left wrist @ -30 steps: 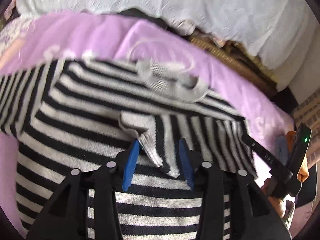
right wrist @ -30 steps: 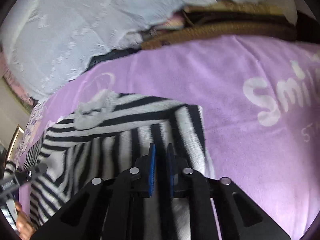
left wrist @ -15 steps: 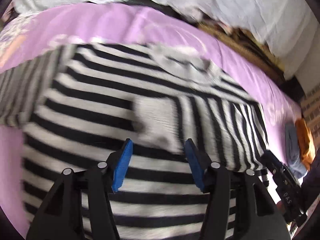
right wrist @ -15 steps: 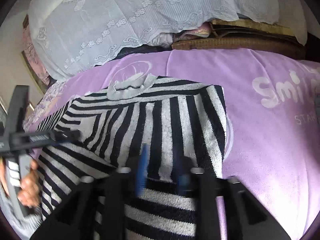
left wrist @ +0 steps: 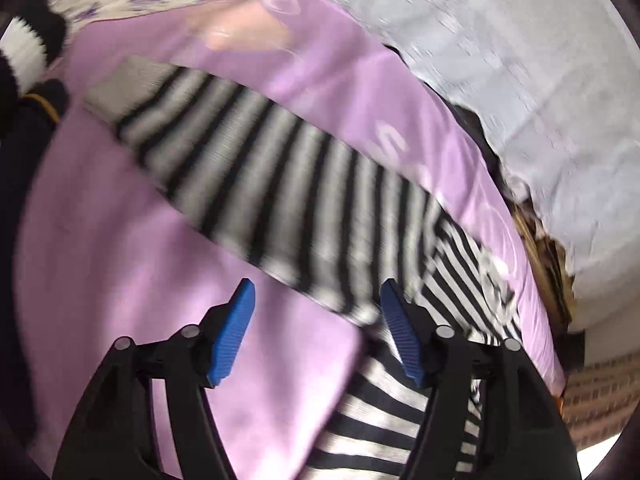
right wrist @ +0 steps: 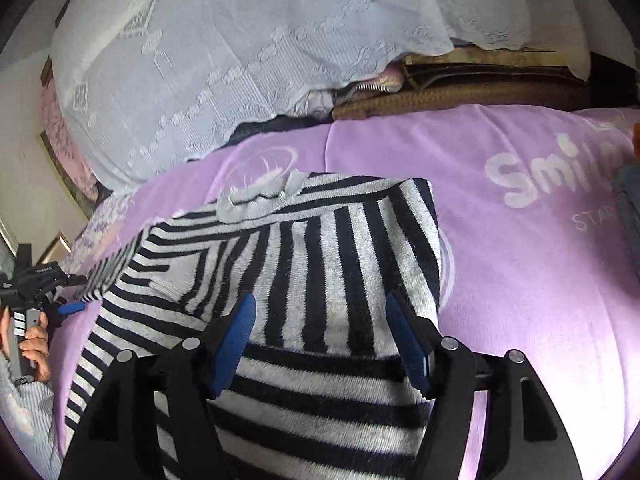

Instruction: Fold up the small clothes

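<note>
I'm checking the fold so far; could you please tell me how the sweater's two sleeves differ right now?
The left sleeve lies stretched out straight on the purple blanket, away from the body, its grey cuff exposed. The right sleeve is folded in across the sweater's front, its stripes crossing the body's. Both are black-and-grey striped, and neither is gripped: the left gripper and right gripper are open.

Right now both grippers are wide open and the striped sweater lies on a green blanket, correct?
Not quite: the blanket is purple, as the right wrist view shows. The left gripper and right gripper are indeed open, and the striped sweater lies on it.
</note>
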{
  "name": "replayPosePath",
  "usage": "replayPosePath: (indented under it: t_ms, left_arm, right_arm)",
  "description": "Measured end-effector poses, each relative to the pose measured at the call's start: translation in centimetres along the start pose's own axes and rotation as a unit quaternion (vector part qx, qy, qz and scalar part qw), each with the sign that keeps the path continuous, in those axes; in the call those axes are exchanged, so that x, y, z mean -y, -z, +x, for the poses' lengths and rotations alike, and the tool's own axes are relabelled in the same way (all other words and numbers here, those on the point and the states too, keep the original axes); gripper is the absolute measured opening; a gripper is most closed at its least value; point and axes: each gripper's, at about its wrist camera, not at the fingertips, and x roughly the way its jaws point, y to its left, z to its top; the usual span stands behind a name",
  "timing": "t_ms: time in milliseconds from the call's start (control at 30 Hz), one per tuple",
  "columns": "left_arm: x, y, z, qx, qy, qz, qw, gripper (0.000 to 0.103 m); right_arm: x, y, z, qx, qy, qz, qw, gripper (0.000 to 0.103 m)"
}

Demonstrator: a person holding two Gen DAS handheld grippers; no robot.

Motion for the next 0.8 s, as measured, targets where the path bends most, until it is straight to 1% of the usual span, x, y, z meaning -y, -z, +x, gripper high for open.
replayPosePath:
  t_ms: [67,133,167,233,300,367,400,433,467,500,567,600,667,733,800]
  left_arm:
    - [-1.7,-1.0,0.2,-0.003,-0.005,-0.013,0.9999,0.064]
    - [-3.5,-2.1,0.7,0.003,-0.026,-0.024,0.9994,0.064]
    - [-4.1,-2.5,1.1,0.005,-0.023,-0.032,0.9992,0.062]
    - [-5.6,-3.5,1.5,0.01,0.007,-0.057,0.9983,0.062]
    - [-6.2,-4.5,1.7,0.022,0.026,-0.073,0.9967,0.062]
    - [-6.7,-5.4,1.8,0.033,0.028,-0.078,0.9961,0.062]
    - [-7.1,-5.7,1.9,0.038,0.03,-0.085,0.9952,0.06]
    - [-7.4,-6.0,2.1,0.04,0.033,-0.092,0.9944,0.057]
    - [-7.7,-6.1,2.0,0.042,0.031,-0.097,0.9939,0.047]
    - [-7.7,-6.1,2.0,0.046,0.021,-0.096,0.9941,0.032]
    - [-7.4,-6.1,2.3,0.048,-0.001,-0.082,0.9955,0.016]
    - [-6.9,-6.1,2.3,0.05,-0.004,-0.072,0.9961,0.012]
    - [-6.2,-5.9,1.8,0.061,-0.013,-0.054,0.9966,0.01]
    - [-5.1,-5.5,0.6,0.08,-0.03,-0.028,0.996,0.01]
    - [-3.6,-5.0,-0.6,0.095,-0.038,0.0,0.9947,0.01]
  right_arm:
    - [-0.1,0.4,-0.9,0.014,-0.004,0.005,1.0,0.068]
    - [-0.4,0.6,-1.4,0.025,-0.006,0.002,1.0,0.068]
    - [-0.6,0.8,-1.4,0.027,-0.005,-0.002,1.0,0.068]
    - [-0.8,1.0,-1.3,0.027,0.001,-0.007,1.0,0.068]
    - [-0.9,1.2,-1.1,0.023,0.004,-0.008,1.0,0.068]
    - [-0.9,1.3,-0.8,0.018,0.007,-0.008,1.0,0.068]
    - [-0.9,1.4,-0.7,0.017,0.008,-0.006,1.0,0.068]
    - [-0.8,1.4,-0.5,0.015,0.008,-0.004,1.0,0.068]
    - [-0.7,1.4,-0.4,0.013,0.008,-0.002,1.0,0.068]
    - [-0.6,1.5,-0.3,0.009,0.007,0.001,1.0,0.068]
    - [-0.3,1.6,0.1,0.001,0.004,0.008,1.0,0.068]
    - [-0.1,1.6,0.3,-0.003,0.002,0.012,1.0,0.068]
    - [-0.1,1.7,0.3,-0.005,-0.001,0.015,1.0,0.068]
    - [-0.1,1.7,0.4,-0.005,-0.002,0.015,1.0,0.068]
    - [-0.1,1.8,0.5,-0.007,-0.003,0.016,1.0,0.068]
